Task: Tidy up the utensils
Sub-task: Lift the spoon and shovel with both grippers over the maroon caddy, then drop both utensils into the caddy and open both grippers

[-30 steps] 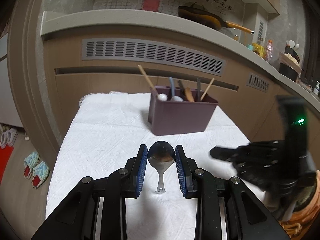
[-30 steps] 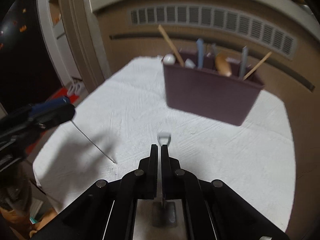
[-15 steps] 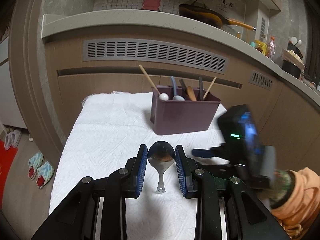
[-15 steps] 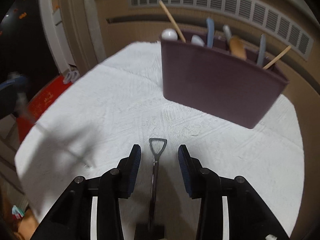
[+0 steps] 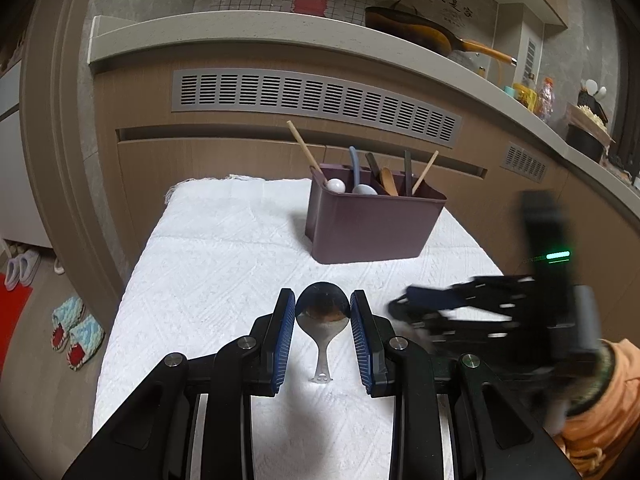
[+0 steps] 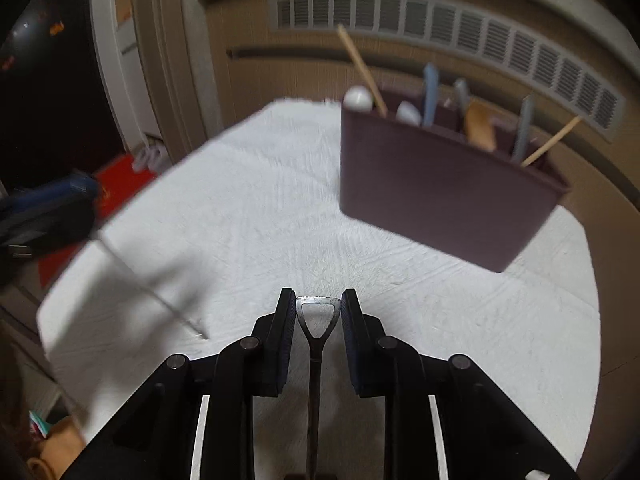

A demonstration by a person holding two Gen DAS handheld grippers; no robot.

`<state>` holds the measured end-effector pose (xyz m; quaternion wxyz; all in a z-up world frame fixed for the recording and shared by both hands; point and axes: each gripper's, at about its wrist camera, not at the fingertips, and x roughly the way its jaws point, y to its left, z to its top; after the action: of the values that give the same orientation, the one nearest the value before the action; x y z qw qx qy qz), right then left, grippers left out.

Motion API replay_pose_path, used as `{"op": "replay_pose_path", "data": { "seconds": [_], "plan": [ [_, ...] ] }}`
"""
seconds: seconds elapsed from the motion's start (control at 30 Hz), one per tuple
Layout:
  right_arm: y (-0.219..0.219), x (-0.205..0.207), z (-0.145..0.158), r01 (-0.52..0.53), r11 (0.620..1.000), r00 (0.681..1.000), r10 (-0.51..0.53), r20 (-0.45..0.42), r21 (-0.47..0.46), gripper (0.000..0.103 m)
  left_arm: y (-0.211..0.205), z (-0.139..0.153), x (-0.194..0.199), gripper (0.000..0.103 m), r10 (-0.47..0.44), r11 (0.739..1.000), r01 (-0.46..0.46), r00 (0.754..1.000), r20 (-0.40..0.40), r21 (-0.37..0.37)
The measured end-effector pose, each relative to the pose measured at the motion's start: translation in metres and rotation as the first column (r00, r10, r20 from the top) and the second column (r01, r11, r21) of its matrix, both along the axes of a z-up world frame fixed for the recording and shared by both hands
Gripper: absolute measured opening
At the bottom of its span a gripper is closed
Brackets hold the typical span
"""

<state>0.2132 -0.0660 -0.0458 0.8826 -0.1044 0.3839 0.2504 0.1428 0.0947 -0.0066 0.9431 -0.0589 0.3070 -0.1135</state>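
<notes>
My left gripper (image 5: 323, 300) is shut on the bowl of a metal spoon (image 5: 323, 314), whose handle points back toward the camera. A maroon utensil caddy (image 5: 372, 228) stands further back on the cloth and holds chopsticks, spoons and other utensils. In the right wrist view, a metal utensil with a triangular loop handle (image 6: 318, 316) lies between the pads of my right gripper (image 6: 318, 300). The jaws are closing, and both pads touch the loop's sides. The caddy (image 6: 440, 196) is ahead to the right. The left gripper (image 6: 60, 200) shows blurred at the left, and the right gripper (image 5: 406, 300) is blurred too.
A white textured cloth (image 5: 220, 260) covers the small table. Behind it runs a wooden cabinet front with a vent grille (image 5: 312, 96), under a counter bearing a pan (image 5: 408, 28). Slippers (image 5: 76, 328) lie on the floor at the left. An orange sleeve (image 5: 600, 420) is at the right.
The right gripper opened from a tight grip on the utensil's handle, then narrowed onto its loop end, which now lies flat. It also shifted about near the table. The left gripper and spoon stayed still.
</notes>
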Motion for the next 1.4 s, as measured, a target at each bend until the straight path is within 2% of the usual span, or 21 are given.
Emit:
{"op": "replay_pose_path", "data": {
  "seconds": [0.27, 0.43, 0.57, 0.73, 0.9, 1.03, 1.13, 1.27, 1.4],
  "plan": [
    [-0.049, -0.051, 0.059, 0.024, 0.994, 0.989, -0.040, 0.143, 0.109, 0.021, -0.026, 0.016, -0.007, 0.029, -0.041, 0.999, 0.040, 0.999, 0.036, 0.032],
    [-0.064, -0.060, 0.076, 0.037, 0.986, 0.978, -0.069, 0.195, 0.162, 0.021, -0.040, 0.028, -0.009, 0.029, -0.052, 0.997, 0.049, 0.997, 0.052, 0.061],
    [-0.069, -0.060, 0.089, 0.045, 0.986, 0.966, -0.084, 0.246, 0.160, 0.021, -0.043, 0.039, -0.006, 0.029, -0.044, 0.996, 0.039, 0.997, 0.067, 0.074],
    [-0.072, -0.047, 0.119, 0.059, 0.987, 0.944, -0.105, 0.313, 0.151, 0.021, -0.045, 0.071, 0.011, 0.029, -0.045, 0.995, 0.035, 0.992, 0.115, 0.088],
    [-0.070, -0.016, 0.174, 0.098, 0.984, 0.920, -0.147, 0.364, 0.150, 0.021, -0.049, 0.129, 0.050, 0.029, -0.060, 0.995, 0.045, 0.982, 0.178, 0.089],
    [-0.071, 0.008, 0.222, 0.145, 0.975, 0.887, -0.203, 0.415, 0.168, 0.021, -0.051, 0.175, 0.084, 0.029, -0.055, 0.997, 0.042, 0.974, 0.222, 0.060],
    [-0.073, 0.025, 0.249, 0.169, 0.969, 0.864, -0.235, 0.445, 0.183, 0.021, -0.054, 0.196, 0.105, 0.029, -0.050, 0.998, 0.037, 0.968, 0.245, 0.055],
    [-0.075, 0.047, 0.265, 0.211, 0.960, 0.828, -0.277, 0.488, 0.186, 0.021, -0.059, 0.202, 0.132, 0.029, -0.052, 0.998, 0.040, 0.969, 0.243, 0.057],
    [-0.078, 0.074, 0.252, 0.227, 0.958, 0.834, -0.285, 0.472, 0.177, 0.021, -0.061, 0.179, 0.166, 0.029, -0.067, 0.997, 0.060, 0.984, 0.165, 0.042]
  ]
}}
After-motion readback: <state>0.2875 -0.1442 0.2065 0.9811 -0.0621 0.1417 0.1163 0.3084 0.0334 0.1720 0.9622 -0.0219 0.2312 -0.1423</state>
